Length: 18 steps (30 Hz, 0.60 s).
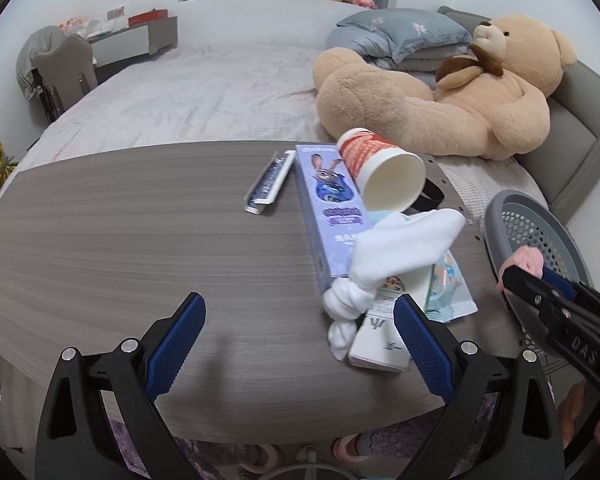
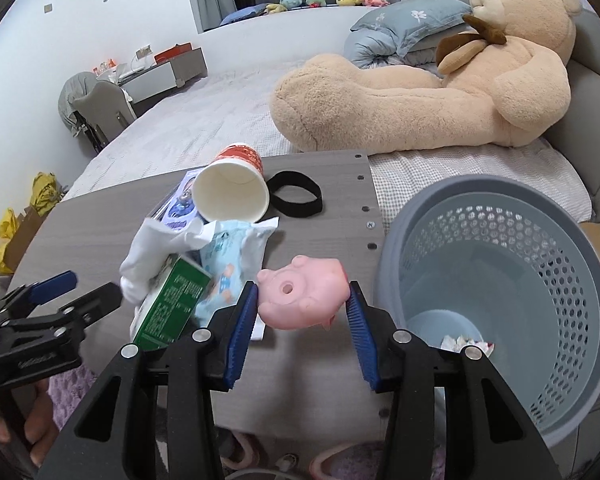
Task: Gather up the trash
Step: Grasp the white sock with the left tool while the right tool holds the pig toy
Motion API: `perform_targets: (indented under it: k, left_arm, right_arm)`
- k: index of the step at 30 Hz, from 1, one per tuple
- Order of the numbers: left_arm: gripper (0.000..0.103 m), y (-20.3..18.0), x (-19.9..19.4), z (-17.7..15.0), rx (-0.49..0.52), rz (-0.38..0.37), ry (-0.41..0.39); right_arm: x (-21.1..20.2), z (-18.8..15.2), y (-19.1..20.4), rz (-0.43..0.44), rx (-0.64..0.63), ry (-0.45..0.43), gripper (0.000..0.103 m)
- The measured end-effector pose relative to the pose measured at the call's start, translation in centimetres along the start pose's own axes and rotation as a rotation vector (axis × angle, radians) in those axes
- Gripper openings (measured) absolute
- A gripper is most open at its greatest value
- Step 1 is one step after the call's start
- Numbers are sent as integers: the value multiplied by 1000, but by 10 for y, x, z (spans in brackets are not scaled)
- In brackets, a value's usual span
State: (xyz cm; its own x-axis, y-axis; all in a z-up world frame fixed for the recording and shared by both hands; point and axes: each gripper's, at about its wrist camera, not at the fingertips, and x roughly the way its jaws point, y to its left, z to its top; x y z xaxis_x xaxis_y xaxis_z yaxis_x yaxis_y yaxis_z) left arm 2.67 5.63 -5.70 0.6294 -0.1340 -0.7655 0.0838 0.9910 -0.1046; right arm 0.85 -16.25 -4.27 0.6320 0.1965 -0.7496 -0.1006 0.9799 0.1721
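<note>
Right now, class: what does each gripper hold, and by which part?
The right gripper holds a pink pig toy, clamped across its two sides. The left gripper is open and holds nothing.

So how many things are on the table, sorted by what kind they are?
Paper cup: 1
Boxes and cartons (purple box, green carton, small flat box): 3
Wipes packet: 1
White cloth: 1
Black band: 1
Total: 7
The pink toy is in the right gripper, so not counted.

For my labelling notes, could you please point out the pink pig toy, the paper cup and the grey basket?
pink pig toy [image 2: 302, 294]: right wrist view, its belly.
paper cup [image 2: 231, 200]: right wrist view, inner wall.
grey basket [image 2: 556, 276]: right wrist view, perforated wall.
</note>
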Motion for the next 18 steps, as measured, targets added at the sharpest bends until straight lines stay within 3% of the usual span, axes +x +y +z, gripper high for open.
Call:
perform_targets:
  k: [10,12,16,18]
  left_arm:
    - [89,-12,15,6,-5,-59,1]
    - [79,-13,18,5,-2,-71,10]
    - [70,-12,21,5,-5,-91,10]
    - [59,-12,22,5,-7,-102,10]
  right_arm:
    - [-18,-21,-8,37,48,3,44]
    - [-18,-21,-9,42,53,2,44]
    - [-17,-21,-10,53,58,3,44]
    - [-16,-22,-9,55,58,6,44]
